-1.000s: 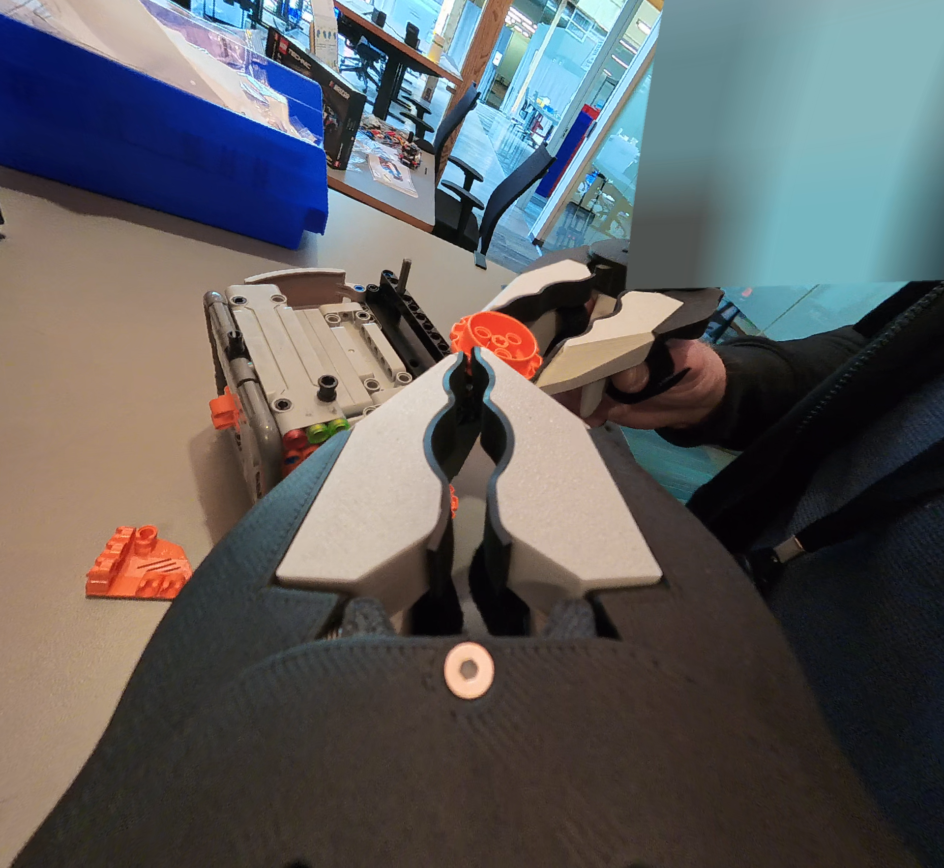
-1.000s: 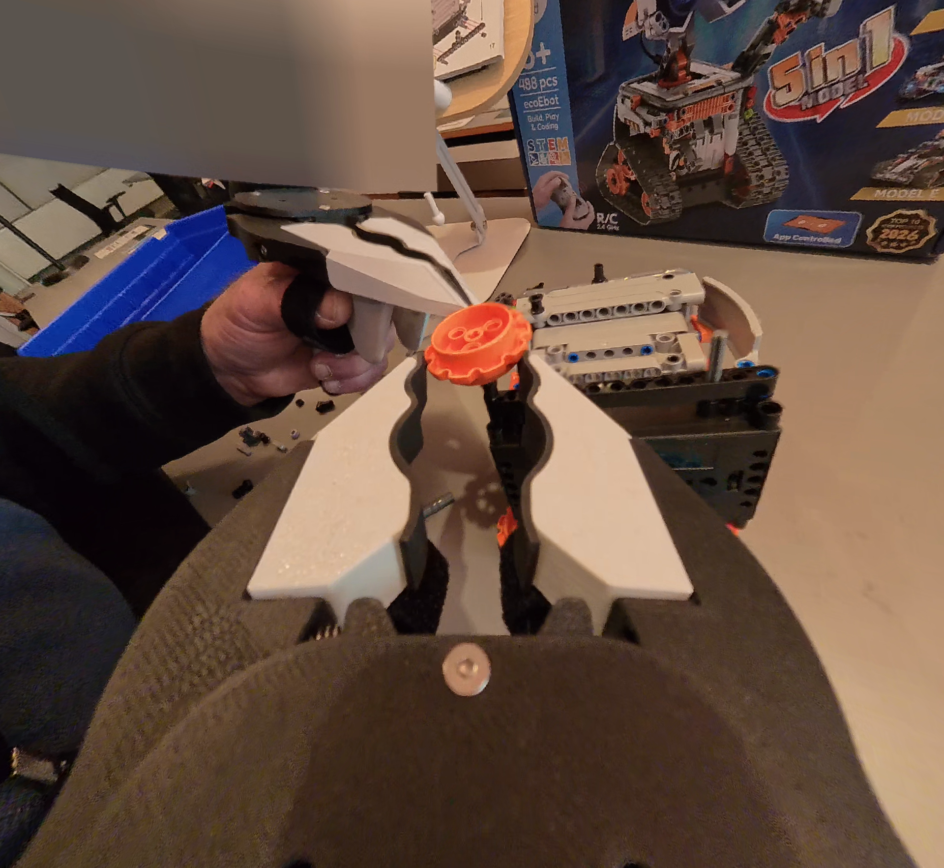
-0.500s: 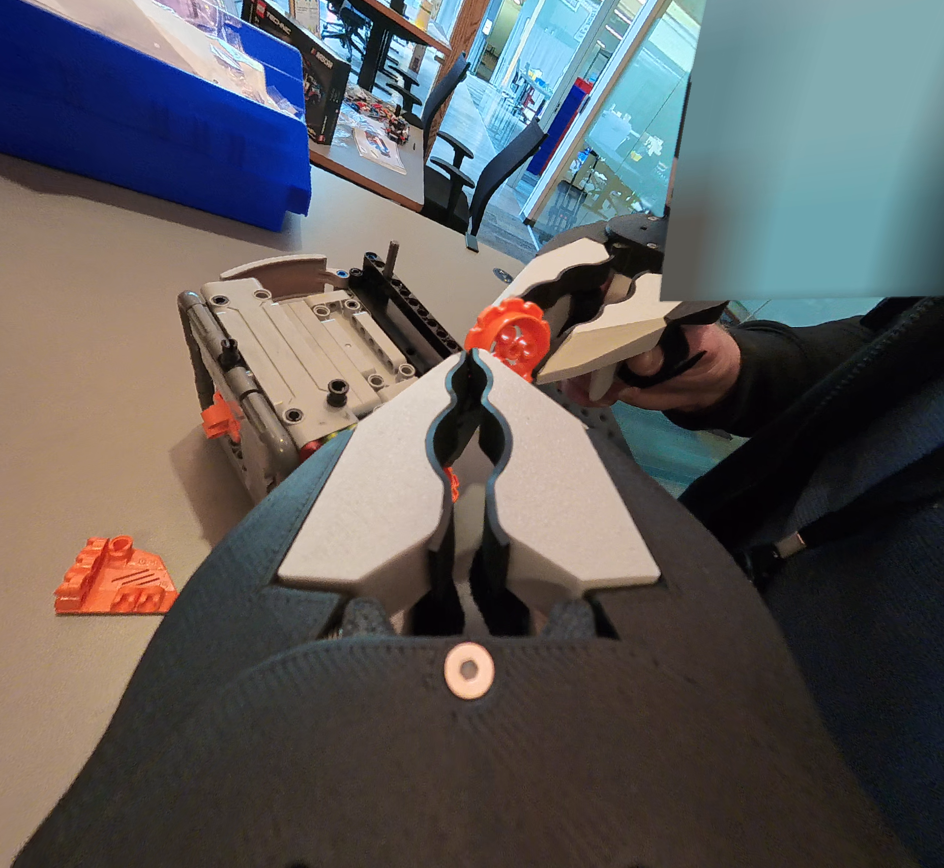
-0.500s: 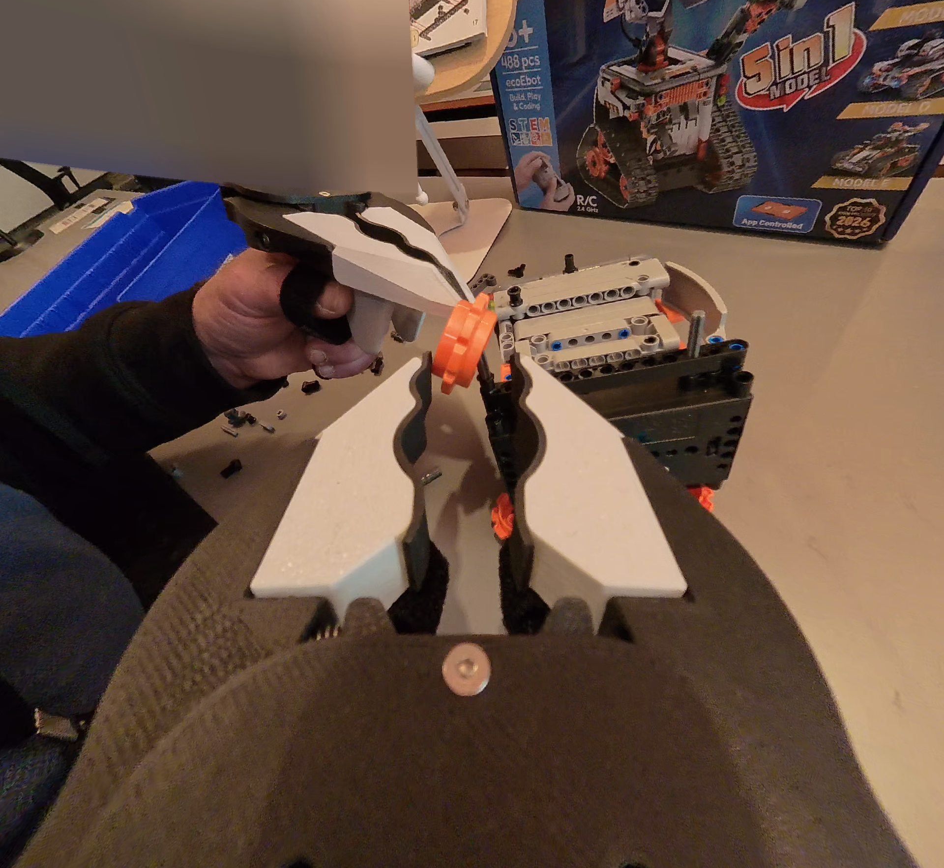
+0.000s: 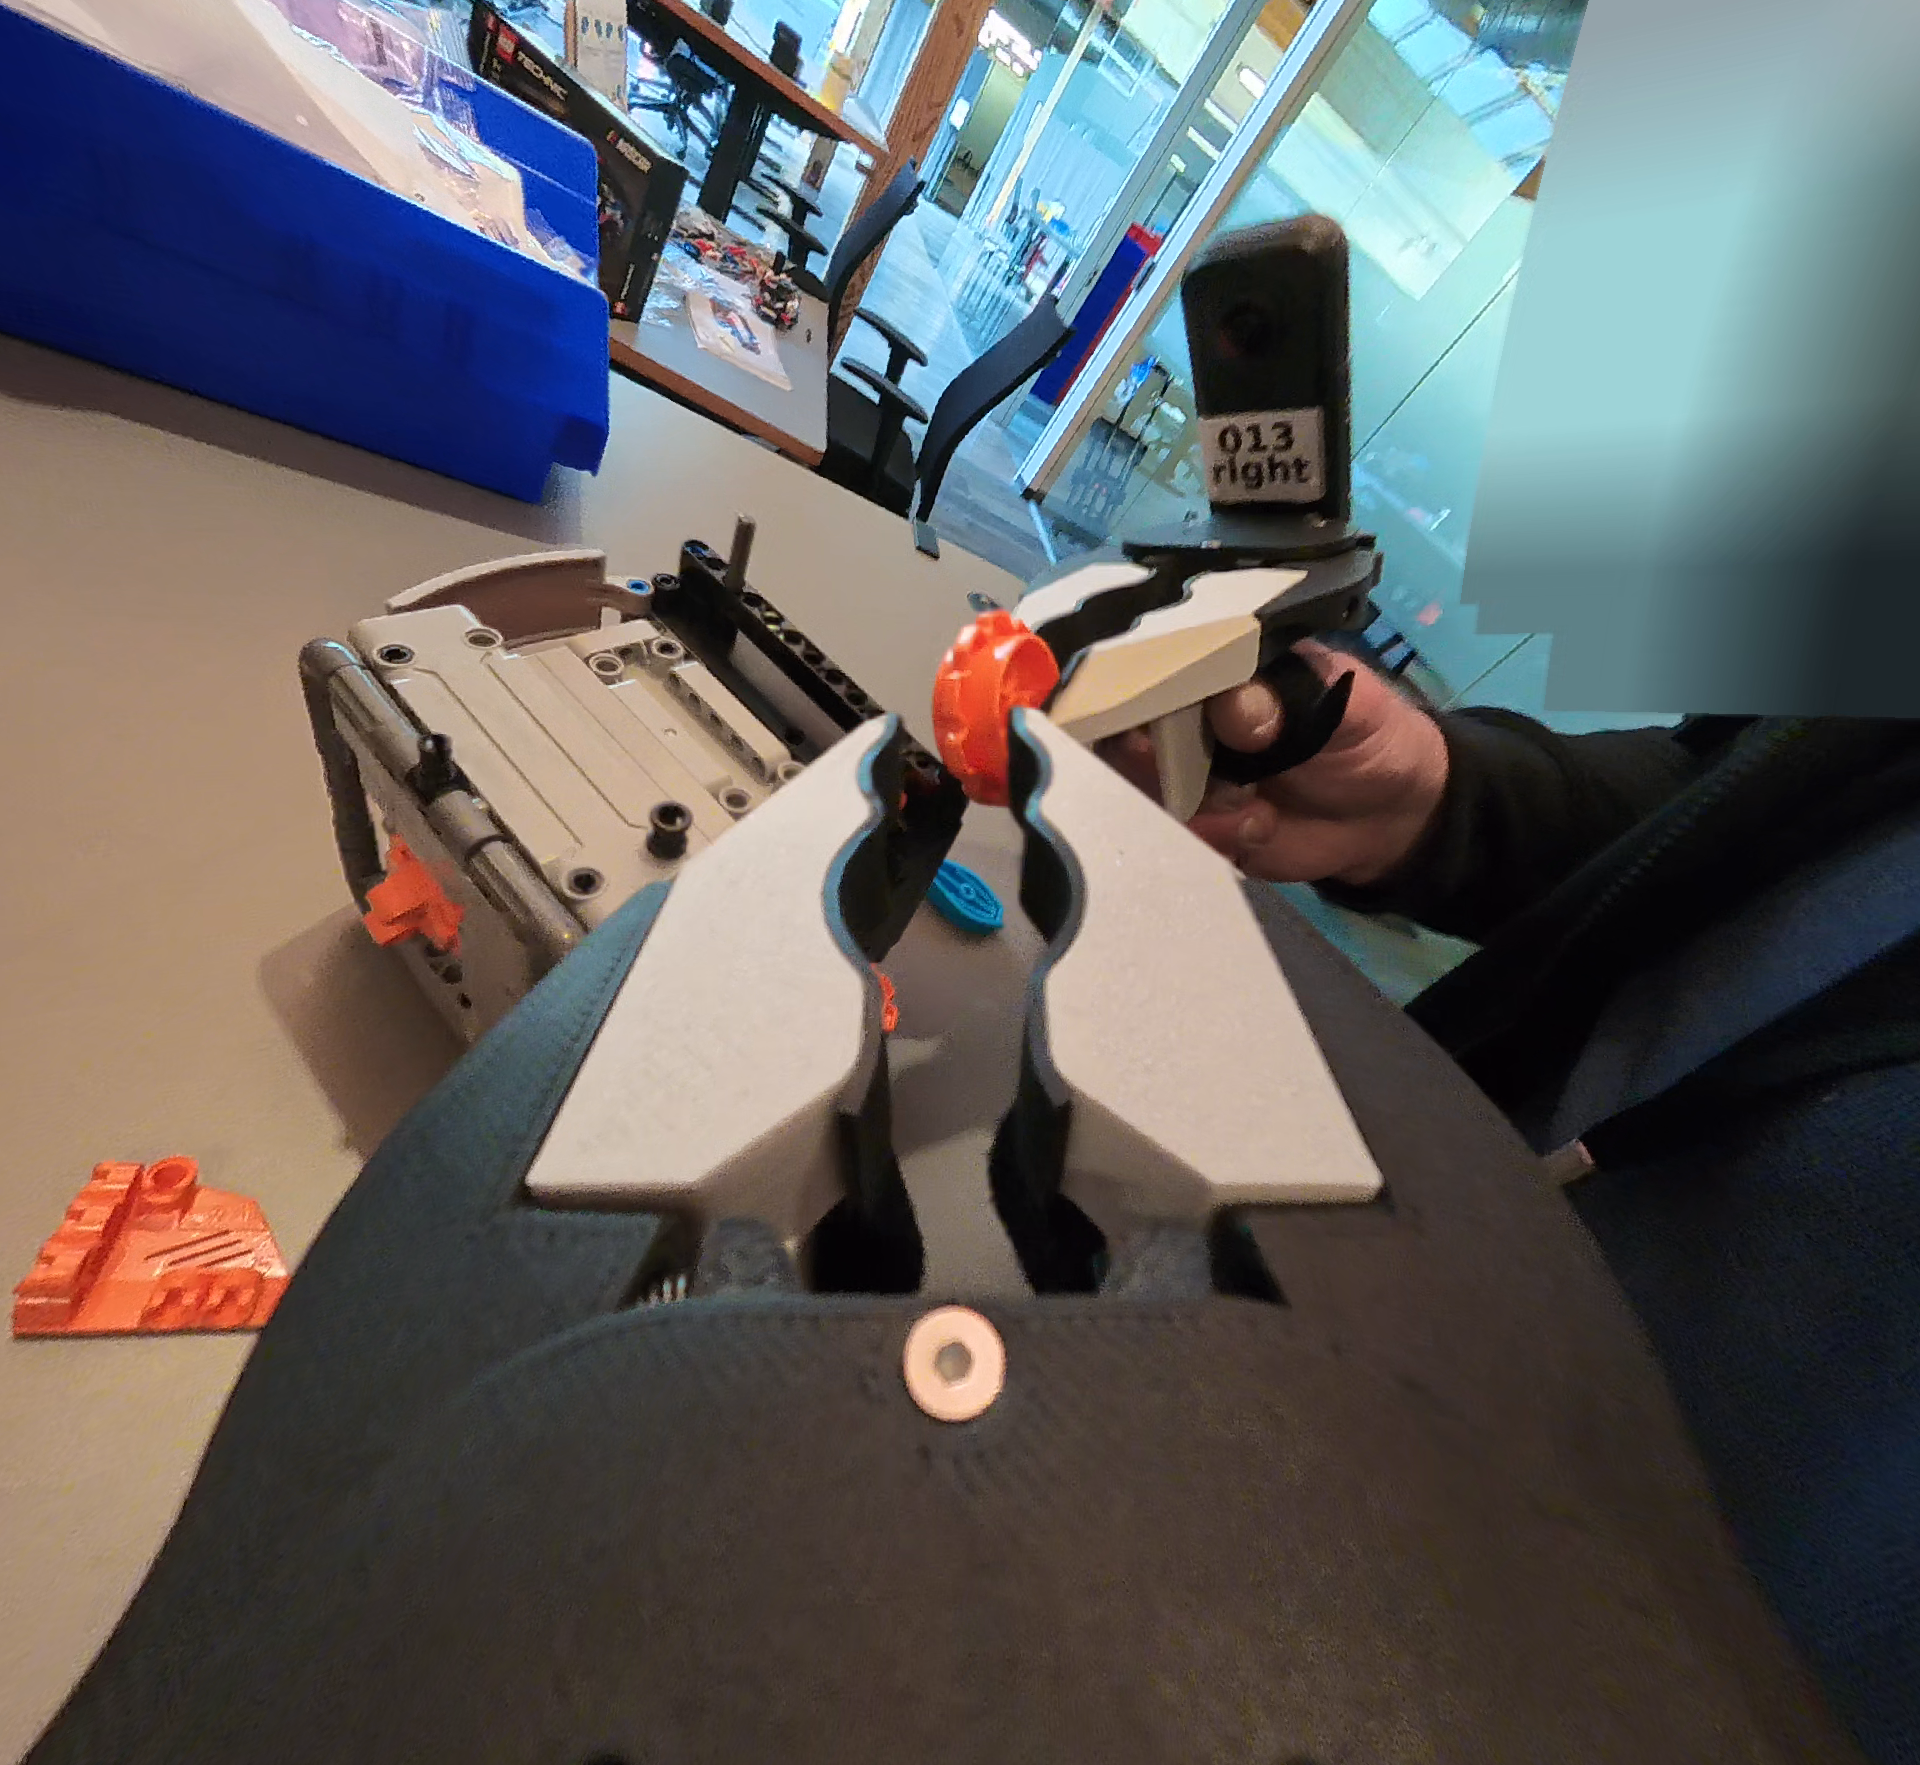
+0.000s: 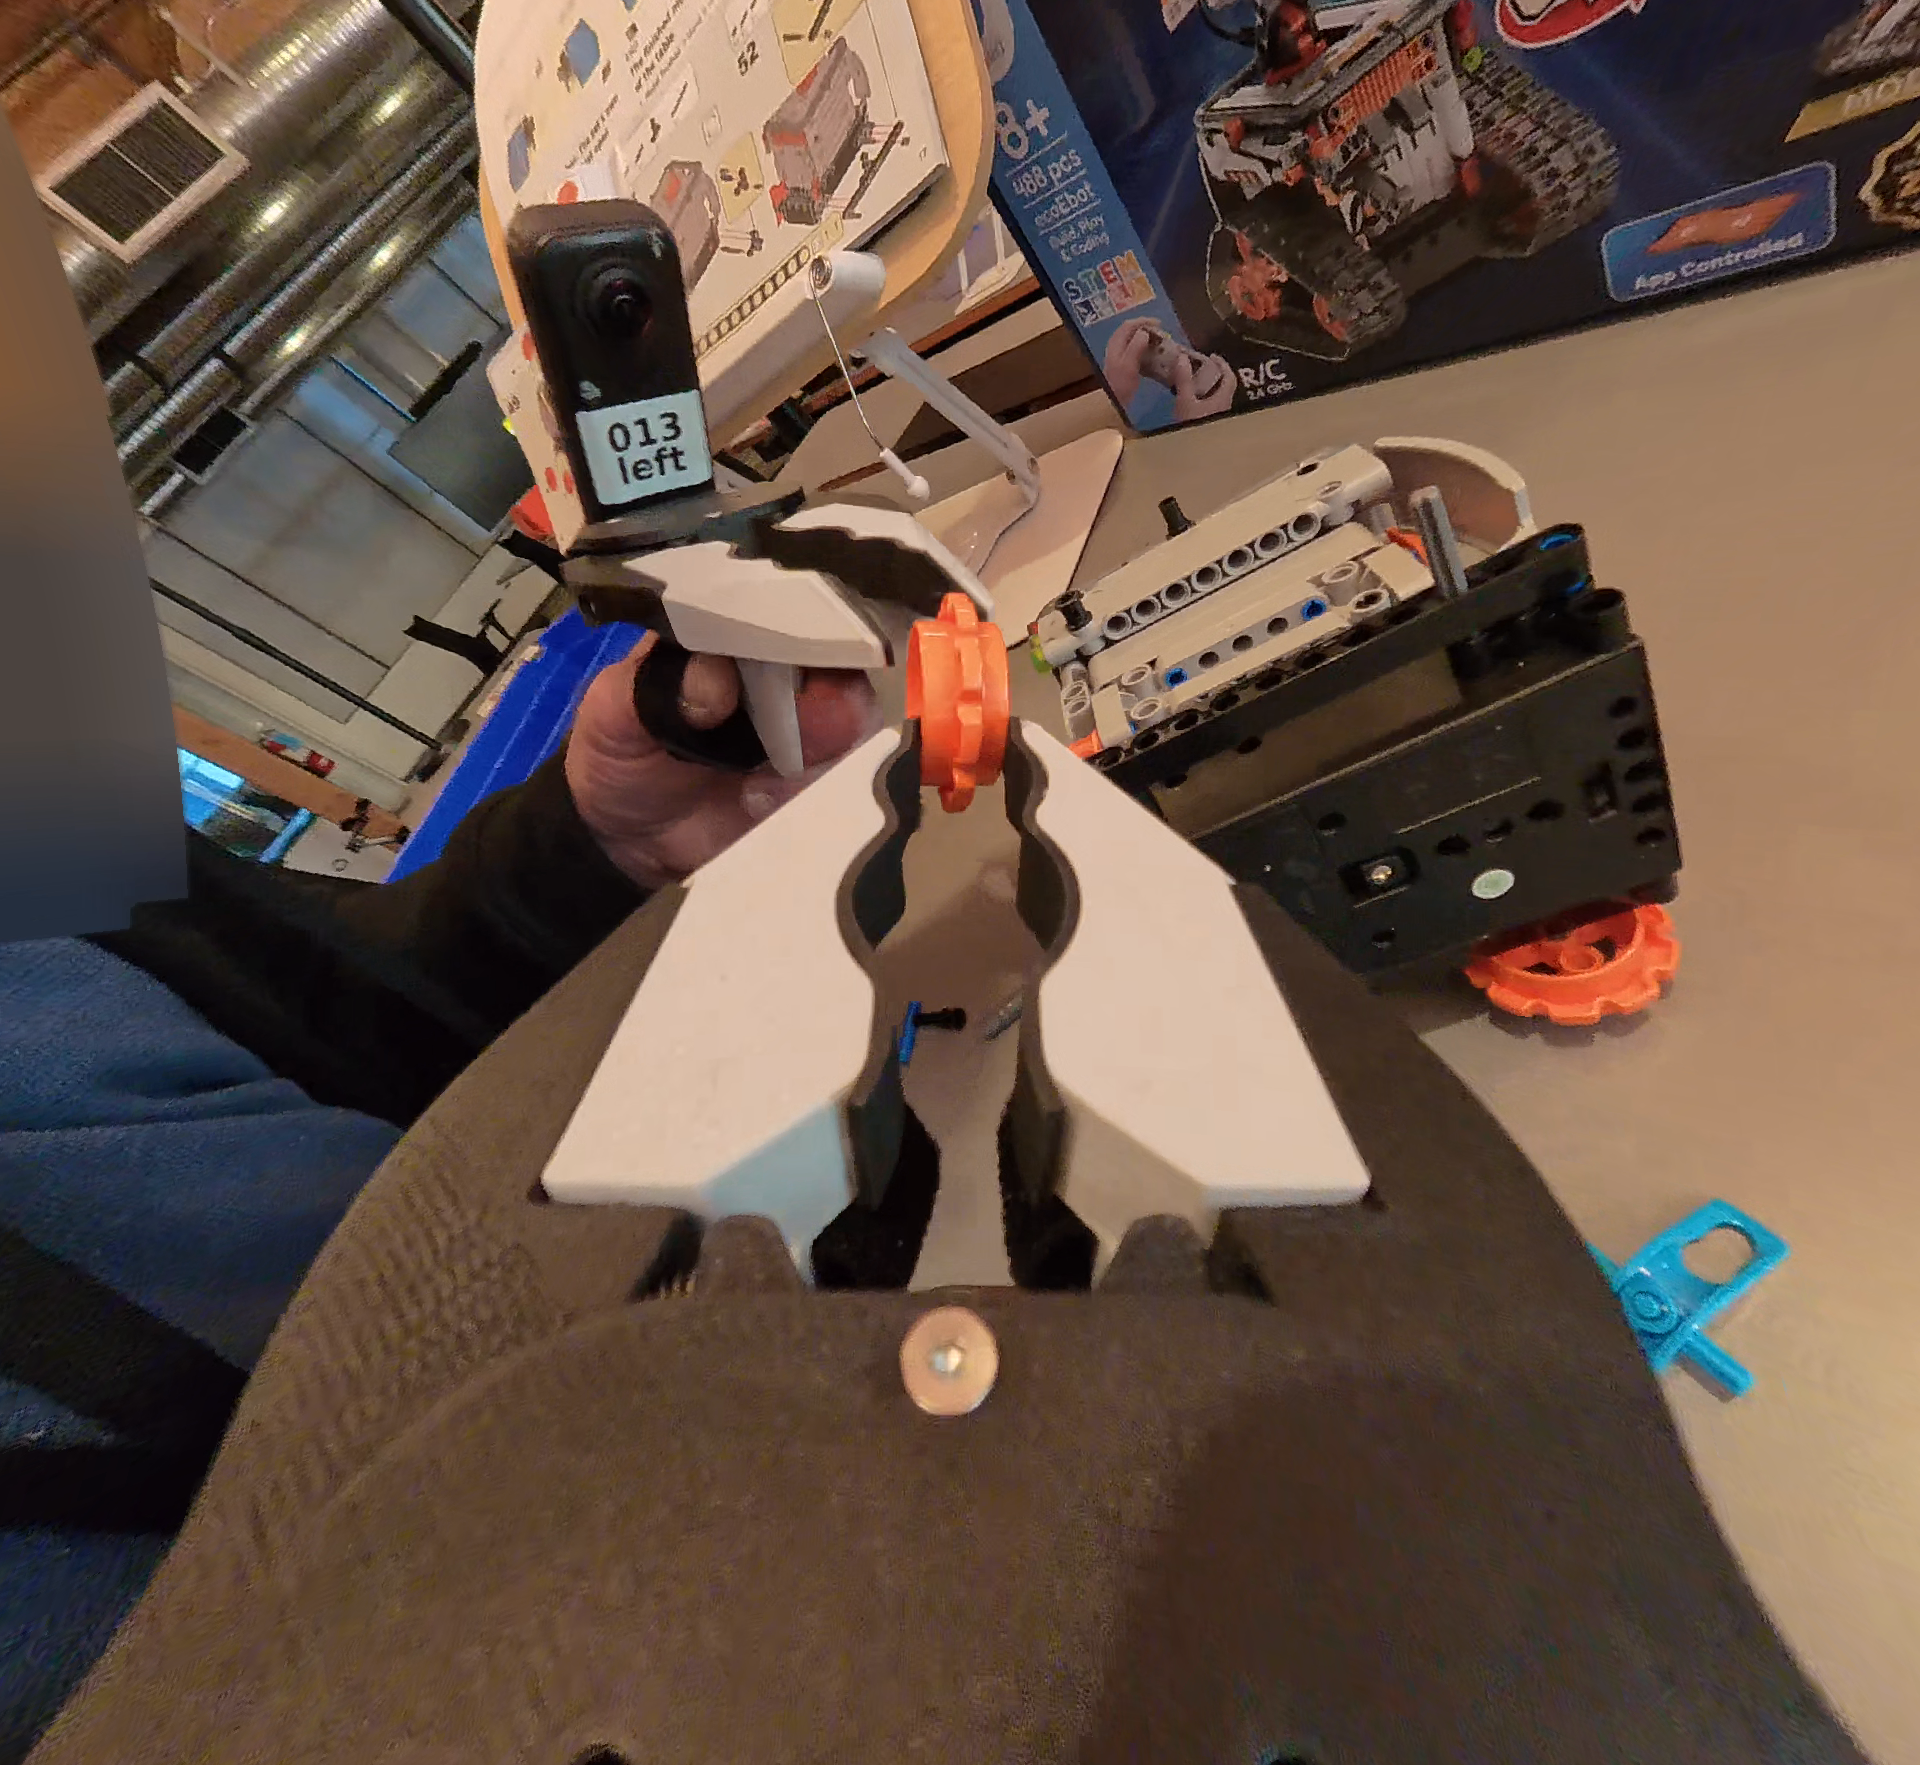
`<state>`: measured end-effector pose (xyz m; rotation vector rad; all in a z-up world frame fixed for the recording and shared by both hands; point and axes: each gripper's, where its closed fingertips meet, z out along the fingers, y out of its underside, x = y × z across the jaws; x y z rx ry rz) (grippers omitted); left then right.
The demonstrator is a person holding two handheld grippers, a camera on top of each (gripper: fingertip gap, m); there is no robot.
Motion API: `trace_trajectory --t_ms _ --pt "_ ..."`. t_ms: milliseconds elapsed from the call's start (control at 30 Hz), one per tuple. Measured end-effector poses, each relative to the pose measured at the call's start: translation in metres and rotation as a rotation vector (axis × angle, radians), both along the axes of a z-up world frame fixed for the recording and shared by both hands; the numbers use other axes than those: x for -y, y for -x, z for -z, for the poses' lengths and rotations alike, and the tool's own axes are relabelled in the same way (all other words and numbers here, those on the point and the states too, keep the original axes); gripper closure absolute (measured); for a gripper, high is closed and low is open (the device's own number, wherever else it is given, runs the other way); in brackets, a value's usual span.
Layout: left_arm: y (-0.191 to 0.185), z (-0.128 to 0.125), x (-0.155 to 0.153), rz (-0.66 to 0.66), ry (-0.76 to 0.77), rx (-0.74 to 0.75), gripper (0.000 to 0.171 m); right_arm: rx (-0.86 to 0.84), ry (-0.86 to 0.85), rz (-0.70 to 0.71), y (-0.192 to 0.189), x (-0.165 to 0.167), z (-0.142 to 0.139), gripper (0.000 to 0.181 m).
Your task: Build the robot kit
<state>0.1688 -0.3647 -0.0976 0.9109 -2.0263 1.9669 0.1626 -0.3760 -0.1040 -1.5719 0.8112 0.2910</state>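
Mid-frame above the grey counter [image 6: 1766,572], the right hand-held gripper [image 6: 958,741] pinches an orange toothed wheel [image 6: 956,697] edge-on, while the left hand-held gripper [image 5: 951,728] stands spread at that wheel, beside a grey-and-black brick model [image 6: 1403,707].

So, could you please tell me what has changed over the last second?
The orange wheel turned from lying flat to standing on edge. The right gripper narrowed onto it. The left gripper, which was shut at the wheel's rim, has opened, with its tips close beside the wheel. The grey and black model and the loose orange piece stayed on the table.
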Motion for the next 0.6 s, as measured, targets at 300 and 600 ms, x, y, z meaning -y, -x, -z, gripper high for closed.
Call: trace_trajectory --t_ms 300,600 --pt "0.001 0.002 0.016 0.088 0.038 -0.103 0.158 -0.060 -0.038 -0.029 -0.001 0.001 0.000 0.167" --pt "0.002 0.005 0.019 0.109 0.103 -0.291 0.158 -0.050 -0.046 -0.033 -0.006 0.007 -0.005 0.167"
